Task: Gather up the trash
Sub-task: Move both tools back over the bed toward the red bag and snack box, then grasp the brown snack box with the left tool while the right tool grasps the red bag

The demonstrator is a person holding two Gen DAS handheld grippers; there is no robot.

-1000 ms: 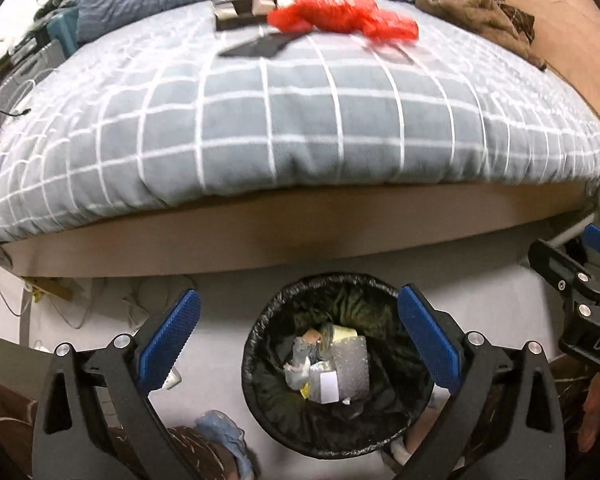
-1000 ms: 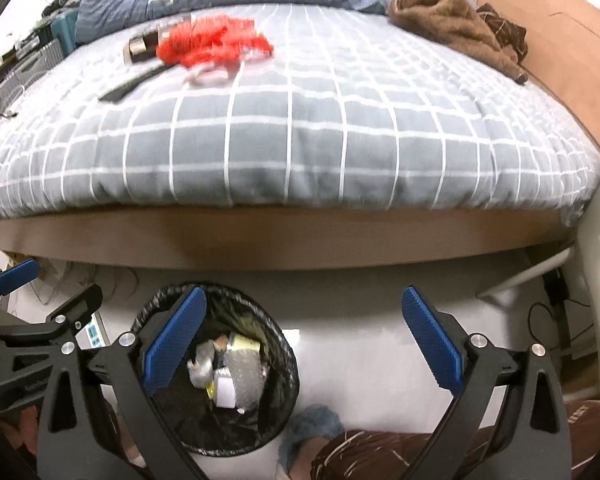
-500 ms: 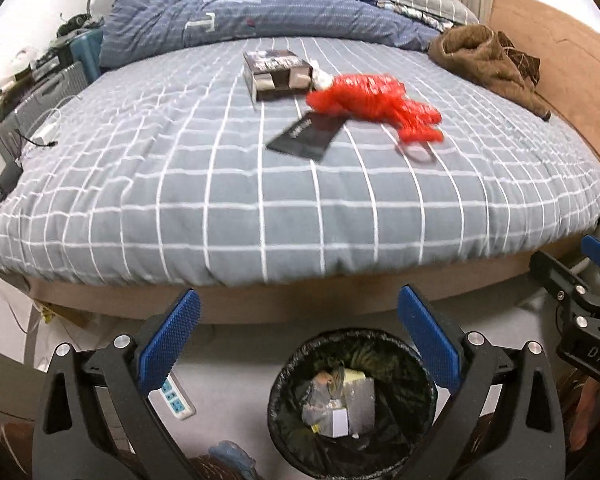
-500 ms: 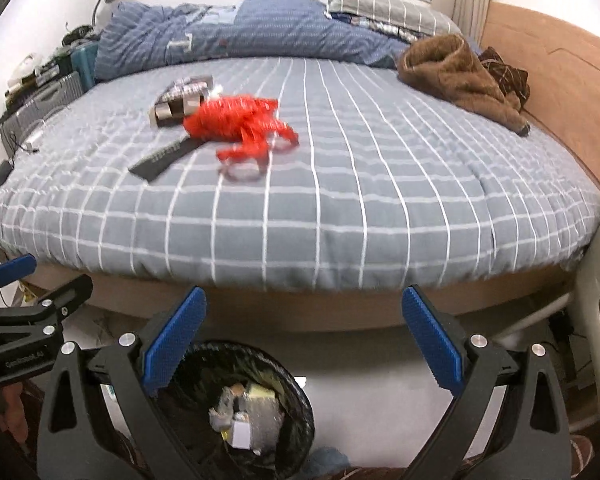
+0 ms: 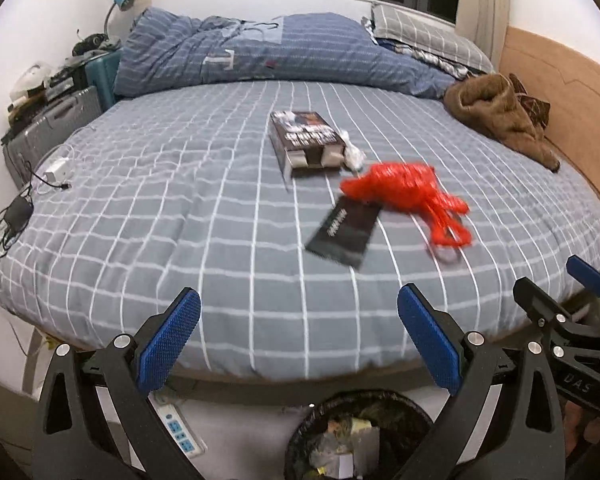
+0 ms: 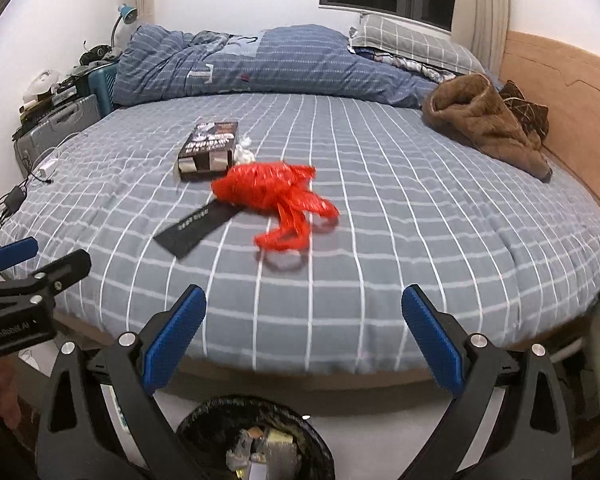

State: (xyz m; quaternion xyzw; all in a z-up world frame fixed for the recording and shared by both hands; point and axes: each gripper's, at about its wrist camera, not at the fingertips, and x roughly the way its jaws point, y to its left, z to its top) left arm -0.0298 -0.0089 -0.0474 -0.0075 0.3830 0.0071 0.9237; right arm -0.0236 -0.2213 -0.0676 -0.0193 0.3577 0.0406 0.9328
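A crumpled red plastic bag (image 5: 410, 194) (image 6: 274, 196) lies mid-bed on the grey checked cover. Beside it lie a flat black wrapper (image 5: 343, 232) (image 6: 194, 230), a dark carton (image 5: 306, 140) (image 6: 210, 148) and a scrap of white paper (image 5: 352, 156) (image 6: 246, 152). A black-lined bin (image 5: 360, 436) (image 6: 256, 440) holding trash stands on the floor below the bed's edge. My left gripper (image 5: 298, 340) and right gripper (image 6: 304, 336) both hang open and empty above the bin, short of the bed's near edge.
A brown garment (image 5: 500, 116) (image 6: 484, 120) lies by the wooden headboard on the right. A blue duvet (image 5: 268, 56) is heaped at the far side. A charger and cables (image 5: 40, 184) sit at the bed's left edge; a power strip (image 5: 178, 428) lies on the floor.
Both grippers have risen from just above the bin to bed height, so the bed top has come into full view and the bin has dropped to the bottom edge. Both stayed open.
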